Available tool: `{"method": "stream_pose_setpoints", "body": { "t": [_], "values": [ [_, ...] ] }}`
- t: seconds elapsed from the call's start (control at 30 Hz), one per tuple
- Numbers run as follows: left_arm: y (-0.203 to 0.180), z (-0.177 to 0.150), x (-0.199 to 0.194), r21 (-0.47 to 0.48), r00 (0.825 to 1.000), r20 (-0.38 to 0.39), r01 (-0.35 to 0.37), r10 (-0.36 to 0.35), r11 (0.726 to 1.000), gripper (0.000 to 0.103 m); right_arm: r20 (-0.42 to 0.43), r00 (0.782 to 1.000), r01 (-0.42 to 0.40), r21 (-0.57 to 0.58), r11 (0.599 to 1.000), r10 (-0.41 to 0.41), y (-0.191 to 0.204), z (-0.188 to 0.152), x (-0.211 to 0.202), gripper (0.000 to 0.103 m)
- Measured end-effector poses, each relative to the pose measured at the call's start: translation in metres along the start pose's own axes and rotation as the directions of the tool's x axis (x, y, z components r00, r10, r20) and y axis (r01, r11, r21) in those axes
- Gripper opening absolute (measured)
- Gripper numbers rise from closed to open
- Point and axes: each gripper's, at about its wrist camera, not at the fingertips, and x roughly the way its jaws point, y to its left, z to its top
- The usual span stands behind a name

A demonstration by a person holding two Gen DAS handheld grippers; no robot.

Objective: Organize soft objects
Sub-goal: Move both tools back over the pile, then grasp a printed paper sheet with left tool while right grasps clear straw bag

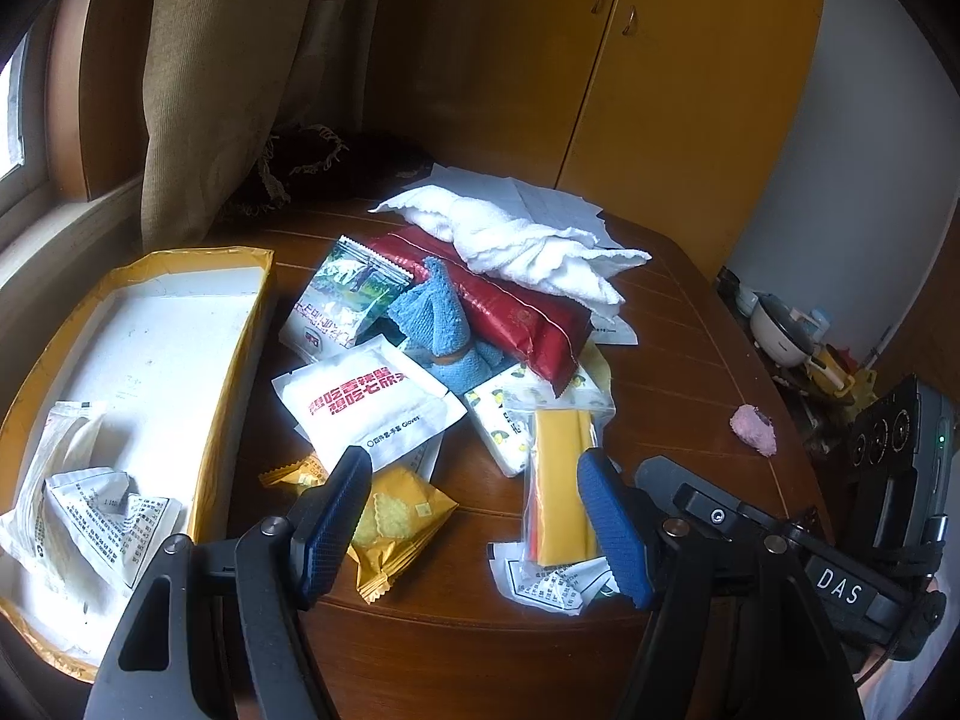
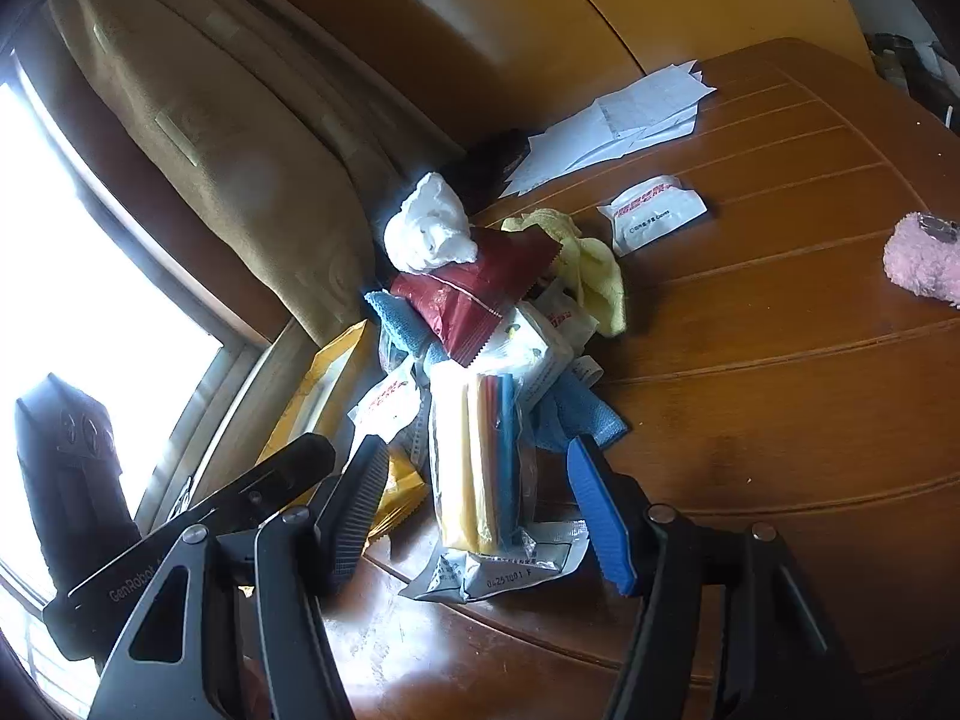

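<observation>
A heap of soft things lies on the brown table [image 2: 780, 360]: a white towel [image 1: 528, 240] [image 2: 429, 231], a blue cloth [image 1: 444, 318] [image 2: 576, 414], a yellow cloth [image 2: 594, 264], a red packet [image 1: 516, 312] and a lemon-print tissue pack [image 1: 504, 420]. A pink fluffy piece [image 2: 924, 264] sits apart on the right. My left gripper [image 1: 474, 516] is open above a yellow snack packet [image 1: 396, 516]. My right gripper [image 2: 480, 516] is open, with a clear bag of coloured strips [image 2: 480, 462] lying between its pads, untouched.
At the left stands a yellow-lined open box [image 1: 198, 255] with white packets inside. White papers [image 2: 630, 114] lie at the table's far side, near a wardrobe [image 1: 660, 60]. A curtain [image 1: 228, 90] and a window are at the left. Bare table shows at the right.
</observation>
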Motion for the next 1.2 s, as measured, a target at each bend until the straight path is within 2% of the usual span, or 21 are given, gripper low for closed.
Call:
{"method": "stream_pose_setpoints", "body": {
  "t": [0.33, 0.5, 0.6, 0.7, 0.77, 0.9, 1.0, 1.03, 1.1, 1.13, 1.17, 1.2],
  "values": [
    [0.014, -0.003, 0.003, -0.022, 1.000, -0.012, 0.005, -0.005, 1.000, 0.074, -0.037, 0.999, 0.023, -0.006, 1.000, -0.023, 0.004, -0.002, 0.012, 0.061],
    [0.024, 0.006, 0.006, -0.021, 0.999, -0.008, -0.049, 0.048, 0.999, 0.074, -0.060, 0.996, 0.068, -0.040, 0.997, -0.070, 0.013, 0.002, 0.030, 0.058],
    [0.029, 0.015, 0.017, -0.004, 0.994, -0.018, -0.107, 0.107, 0.994, 0.074, -0.101, 0.987, 0.120, -0.052, 0.991, -0.124, 0.012, 0.002, 0.045, 0.049],
    [0.035, 0.025, 0.041, 0.002, 0.986, -0.074, -0.147, 0.146, 0.989, 0.075, -0.126, 0.987, 0.091, -0.042, 0.995, -0.096, 0.010, 0.000, 0.053, 0.039],
    [0.041, 0.031, 0.057, -0.013, 0.982, -0.123, -0.147, 0.144, 0.989, 0.075, -0.120, 0.988, 0.091, -0.058, 0.994, -0.097, 0.013, -0.001, 0.051, 0.031],
    [0.046, 0.040, 0.082, -0.026, 0.968, -0.199, -0.160, 0.152, 0.987, 0.075, -0.106, 0.990, 0.084, -0.087, 0.993, -0.093, 0.015, -0.003, 0.048, 0.028],
    [0.048, 0.044, 0.089, -0.028, 0.964, -0.186, -0.197, 0.188, 0.980, 0.074, -0.099, 0.992, 0.072, -0.092, 0.993, -0.081, 0.015, -0.004, 0.045, 0.027],
    [0.048, 0.045, 0.088, -0.035, 0.965, -0.181, -0.197, 0.188, 0.980, 0.068, -0.099, 0.992, 0.068, -0.091, 0.994, -0.077, 0.015, -0.005, 0.045, 0.027],
    [0.047, 0.044, 0.084, -0.031, 0.965, -0.155, -0.217, 0.210, 0.976, 0.045, -0.097, 0.993, 0.058, -0.090, 0.994, -0.066, 0.014, -0.006, 0.043, 0.026],
    [0.044, 0.044, 0.083, -0.016, 0.964, -0.148, -0.225, 0.220, 0.974, 0.022, -0.093, 0.994, 0.054, -0.087, 0.995, -0.062, 0.013, -0.005, 0.042, 0.026],
    [0.043, 0.043, 0.081, -0.010, 0.965, -0.148, -0.220, 0.216, 0.975, 0.006, -0.090, 0.994, 0.050, -0.085, 0.995, -0.058, 0.013, -0.005, 0.042, 0.026],
    [0.042, 0.042, 0.079, -0.011, 0.967, -0.145, -0.215, 0.211, 0.977, 0.003, -0.088, 0.995, 0.045, -0.083, 0.996, -0.052, 0.013, -0.005, 0.042, 0.026]
  ]
}}
